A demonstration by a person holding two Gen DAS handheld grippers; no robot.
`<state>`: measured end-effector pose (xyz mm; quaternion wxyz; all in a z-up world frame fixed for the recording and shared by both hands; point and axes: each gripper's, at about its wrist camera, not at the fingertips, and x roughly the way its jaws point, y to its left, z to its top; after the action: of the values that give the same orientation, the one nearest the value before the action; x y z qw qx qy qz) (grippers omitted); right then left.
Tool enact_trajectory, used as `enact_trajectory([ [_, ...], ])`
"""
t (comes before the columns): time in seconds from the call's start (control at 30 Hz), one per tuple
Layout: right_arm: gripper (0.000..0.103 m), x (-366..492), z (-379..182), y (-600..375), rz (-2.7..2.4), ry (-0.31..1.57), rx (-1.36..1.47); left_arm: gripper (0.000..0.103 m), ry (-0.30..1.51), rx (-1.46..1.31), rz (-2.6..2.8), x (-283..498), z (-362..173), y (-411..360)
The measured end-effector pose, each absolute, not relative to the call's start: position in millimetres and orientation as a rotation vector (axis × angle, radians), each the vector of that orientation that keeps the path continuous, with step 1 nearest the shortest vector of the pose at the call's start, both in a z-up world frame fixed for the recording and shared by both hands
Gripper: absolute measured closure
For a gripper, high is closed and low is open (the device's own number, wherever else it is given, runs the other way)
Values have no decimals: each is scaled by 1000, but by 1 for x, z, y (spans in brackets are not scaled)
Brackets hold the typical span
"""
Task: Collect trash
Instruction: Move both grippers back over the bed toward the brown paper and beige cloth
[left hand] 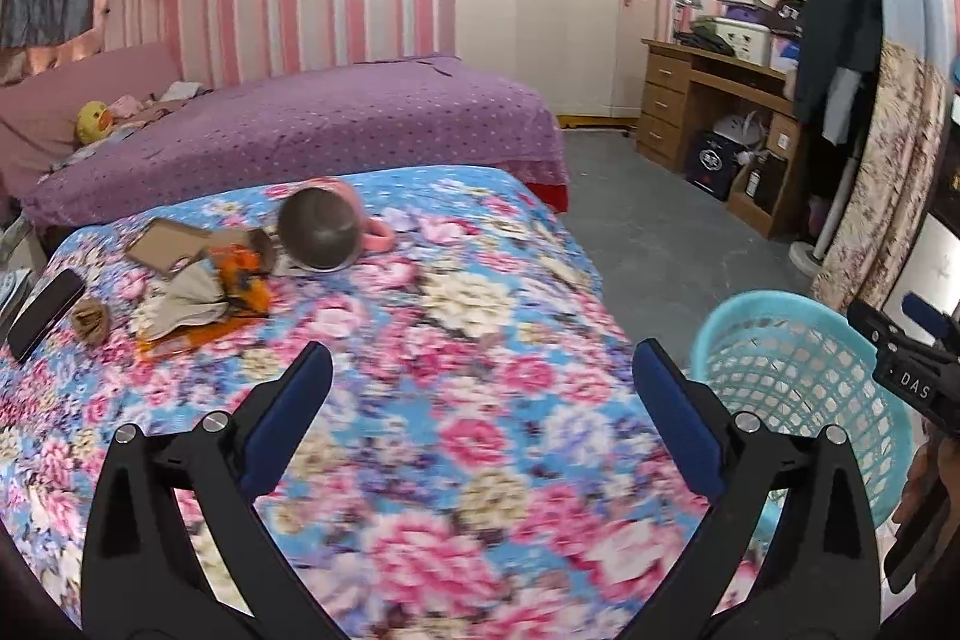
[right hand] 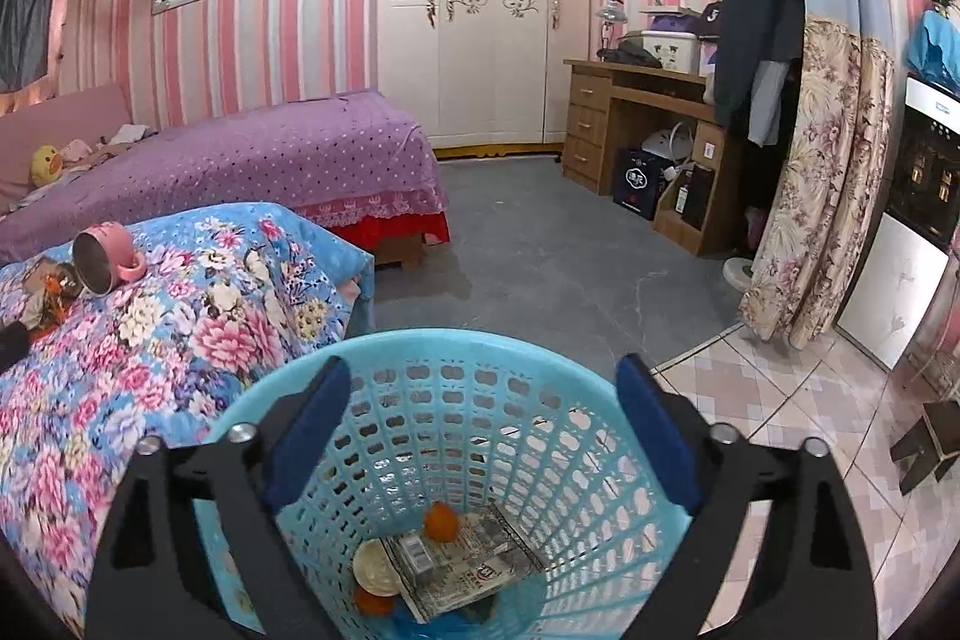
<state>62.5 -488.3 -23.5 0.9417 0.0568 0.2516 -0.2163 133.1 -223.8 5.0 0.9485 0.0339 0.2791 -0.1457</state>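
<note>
Your landmark is the bed (left hand: 468, 316) with the blue and pink flowered cover; everything below is placed against it. Behind it stands a second bed under a purple dotted spread (left hand: 312, 124). Just off its near right corner, on the floor, sits the turquoise lattice basket (right hand: 480, 424).

Your left tongs (left hand: 483, 382) hang over the middle of the flowered bed with their jaws wide apart and nothing between them. Your right tongs (right hand: 483, 397) hang over the basket's mouth, jaws also spread wide and empty.

At the bed's far left lies the remaining trash: a flat piece of brown cardboard (left hand: 165, 244), crumpled beige paper (left hand: 189, 298) on an orange wrapper (left hand: 240, 280), and a small brown scrap (left hand: 90, 322) beside a dark phone (left hand: 45, 307). A pink mug (right hand: 105, 256) lies on its side just right of that heap.

In the bottom of the basket you can see printed paper (right hand: 462, 574), a small box (right hand: 420, 556), a round pale lid (right hand: 375, 568) and two orange pieces (right hand: 441, 520).
</note>
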Motion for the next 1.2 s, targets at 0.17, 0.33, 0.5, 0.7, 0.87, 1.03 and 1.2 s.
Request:
enact_trajectory([
  [0.17, 5, 74, -22, -479, -480, 510, 139, 6, 563, 34, -241, 146, 11, -180],
  [0.33, 5, 84, -19, -468, -509, 516, 133, 6, 536, 55, -188, 155, 15, -145],
  [0.5, 5, 91, -11, -453, -527, 510, 112, 6, 516, 75, -141, 167, 16, -113],
  [0.7, 5, 102, -7, -432, -507, 513, 102, 6, 517, 67, -95, 176, 14, -72],
  [0.87, 5, 113, -7, -407, -475, 525, 72, 6, 539, 22, -90, 183, 13, -44],
  [1.03, 5, 128, -6, -379, -442, 533, 56, 6, 553, 24, -70, 191, 9, -18],
  [1.2, 5, 148, -10, -347, -384, 550, 24, 6, 584, -19, -32, 203, 4, 13],
])
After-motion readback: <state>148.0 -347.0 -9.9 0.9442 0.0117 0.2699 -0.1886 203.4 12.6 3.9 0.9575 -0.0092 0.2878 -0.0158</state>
